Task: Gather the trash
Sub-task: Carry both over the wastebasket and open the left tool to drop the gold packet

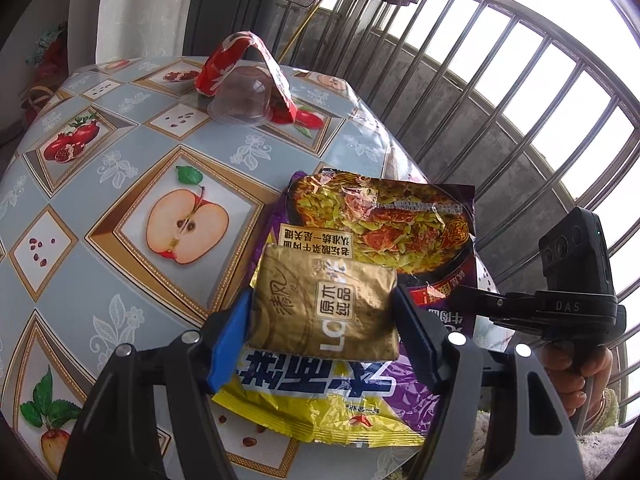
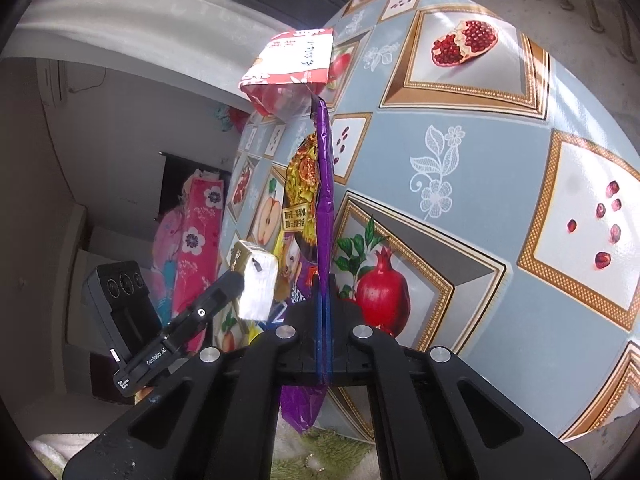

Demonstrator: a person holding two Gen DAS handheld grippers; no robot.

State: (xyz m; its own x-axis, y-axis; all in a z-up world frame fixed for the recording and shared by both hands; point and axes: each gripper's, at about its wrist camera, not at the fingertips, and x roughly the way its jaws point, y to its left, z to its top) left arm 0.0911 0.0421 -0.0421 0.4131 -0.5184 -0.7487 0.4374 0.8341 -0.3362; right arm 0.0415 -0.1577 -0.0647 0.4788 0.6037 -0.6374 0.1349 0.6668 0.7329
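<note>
Partly lost the purple-and-yellow crinkled foil noodle wrapper [image 1: 380, 216] beneath the gold foil rectangular pack [image 1: 328, 312], which covered its middle; read only fragments of the upside-down print. Could not tell whether pack and wrapper touched, nor whether the wrapper rested on the fruit-patterned blue oilcloth table [image 1: 120, 152] or hung just above its edge. Saw the same wrapper edge-on from the right wrist view, as a thin purple line [image 2: 324, 184], its lower end crumpled and cut off behind the gripper body. Glimpsed only the pack's white end [image 2: 256, 284] there.

Found the left gripper [image 1: 320, 300] with jaws clamped on the gold foil rectangular pack from both sides, blue pad [image 1: 228, 344] against its left end. Found the right gripper [image 2: 323, 284] with jaws pressed together, pinching the wrapper's edge; caught it from the left wrist view only as a dark finger [image 1: 476, 300] at the wrapper's right side, bare hand [image 1: 576, 376] behind it.

Noted one clear plastic cup [image 1: 240, 98] standing mouth-down at the far side of the table, with one red patterned paper strip [image 1: 244, 46] arched over it. Made out the torn-open top of the wrapper, though not any contents.

Counted two grippers, one pack, one wrapper, one cup, one strip. Left the grey metal railing [image 1: 500, 80] beyond the table washed out by daylight.
</note>
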